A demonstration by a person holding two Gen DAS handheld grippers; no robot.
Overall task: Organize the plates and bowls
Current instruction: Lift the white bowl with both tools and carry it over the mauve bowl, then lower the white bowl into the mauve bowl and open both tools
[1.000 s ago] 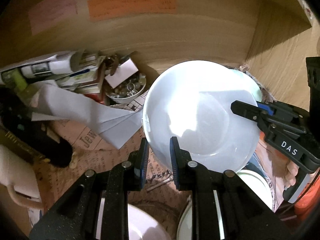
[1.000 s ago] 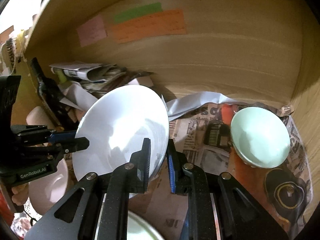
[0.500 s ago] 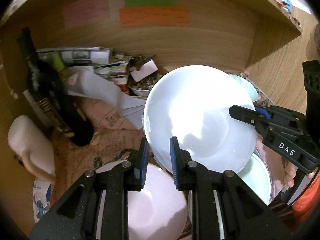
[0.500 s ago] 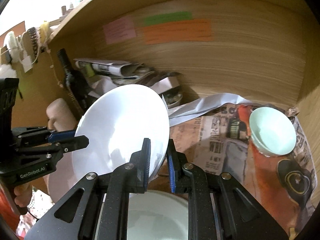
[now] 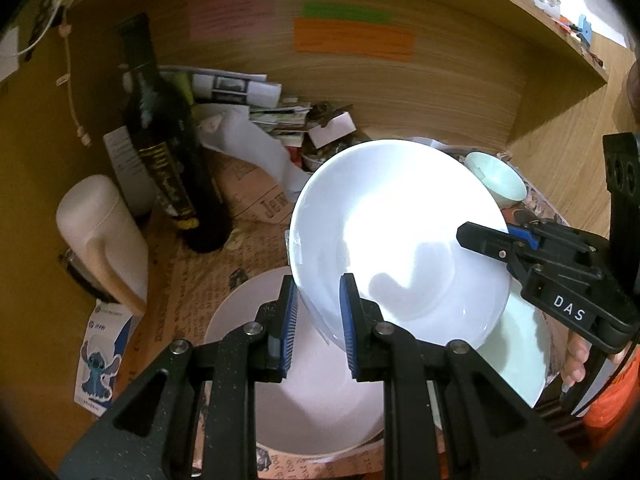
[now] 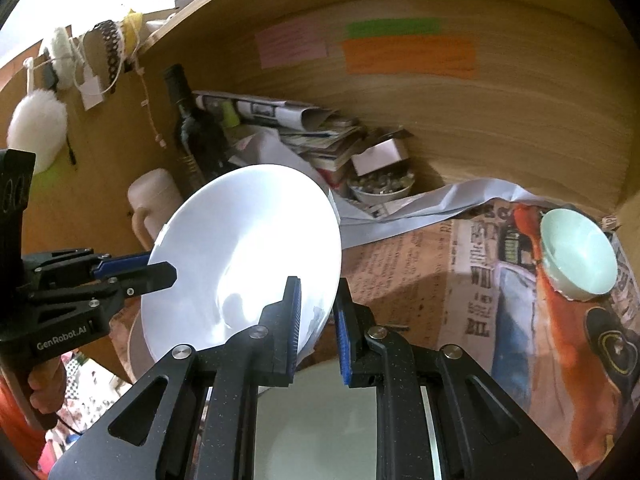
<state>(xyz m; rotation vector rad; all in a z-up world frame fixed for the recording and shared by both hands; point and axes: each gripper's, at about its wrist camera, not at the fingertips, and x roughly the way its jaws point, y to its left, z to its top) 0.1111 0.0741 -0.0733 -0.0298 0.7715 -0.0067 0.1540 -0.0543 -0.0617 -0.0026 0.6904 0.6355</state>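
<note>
White porcelain sits between the blue pads of both tools: the left hand-held gripper (image 5: 316,316) is closed on the near-left rim of the white plate (image 5: 400,240), and the right hand-held gripper (image 6: 316,316) is closed on the rim at the opposite side, so the plate is carried in the air by two grips across its width. Neither hand is nearer; each has the rim directly at its fingertips, and the plate body extends forward and inward from each one.

A round plate has no real long axis. What counts is its tilt: the hollow face looks up and toward the cameras, and the far edge stands higher than the held edge.

Directly under the plate, in the left wrist view, lie a pale pink plate (image 5: 320,392) on the left and a pale green plate (image 5: 520,360) on the right, both flat on the newspaper-covered shelf floor (image 6: 420,264). I judge that the coming move depends on which of them the white plate should be lowered onto.

A small green bowl (image 6: 580,256) stands well apart at the right corner, and a dark bottle (image 5: 168,152) at the left.
</note>
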